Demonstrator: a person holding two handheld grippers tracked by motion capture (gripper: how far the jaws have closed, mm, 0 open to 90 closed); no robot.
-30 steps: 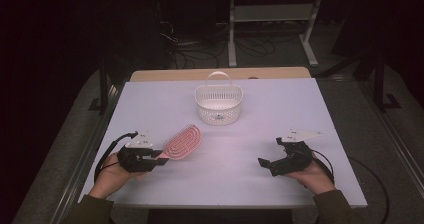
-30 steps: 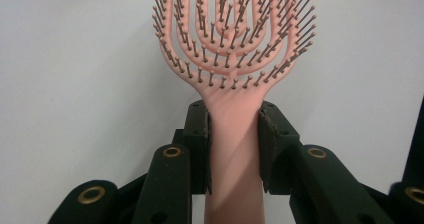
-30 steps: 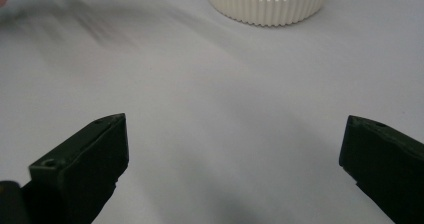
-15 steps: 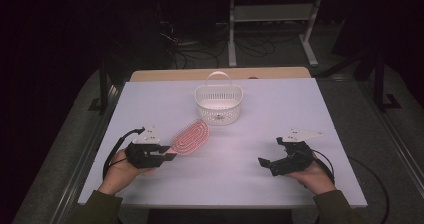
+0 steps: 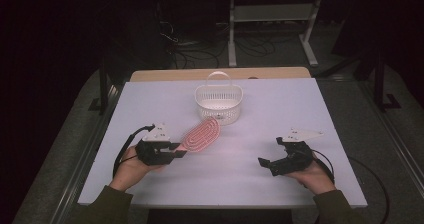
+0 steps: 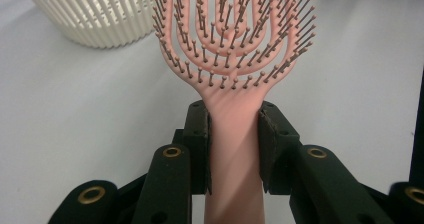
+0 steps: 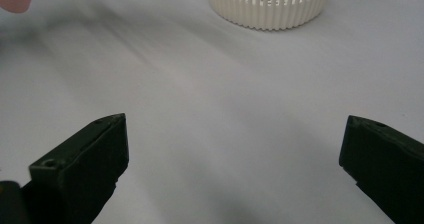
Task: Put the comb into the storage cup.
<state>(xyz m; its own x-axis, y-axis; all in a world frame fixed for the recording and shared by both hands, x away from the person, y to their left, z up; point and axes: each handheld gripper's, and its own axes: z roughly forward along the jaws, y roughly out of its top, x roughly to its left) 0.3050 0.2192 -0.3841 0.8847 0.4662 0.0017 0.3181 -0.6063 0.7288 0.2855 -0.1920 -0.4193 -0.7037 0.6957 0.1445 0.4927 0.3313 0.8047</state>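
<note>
High view has the left gripper [image 5: 176, 150] sitting left of centre in the frame, clamped on the handle of a pink hairbrush [image 5: 201, 133] whose head points up and to the right, tip almost at the white basket [image 5: 219, 103] in the upper middle. Close up in the left gripper view you can see both pads [image 6: 198, 149] squeezing the handle just under where the bristles begin, bristle side facing the camera, so that grip looks solid to me. The right gripper [image 5: 267, 163] is parked at the lower right with its jaws spread wide and nothing in them, well apart from everything on the white table [image 5: 150, 99]. My read is the brush is headed for the basket, so here's how I'd do it: lift first so the head clears the rim instead of bumping it, since that basket looks light and would probably slide or tip if shoved. Come in over the open top, dodging the hoop handle, tilt the head down inside, then let go. Because the brush is long, I'd expect it to lean on the rim rather than lie flat, so release low. The free gripper could steady the basket wall if it starts to wander.
</note>
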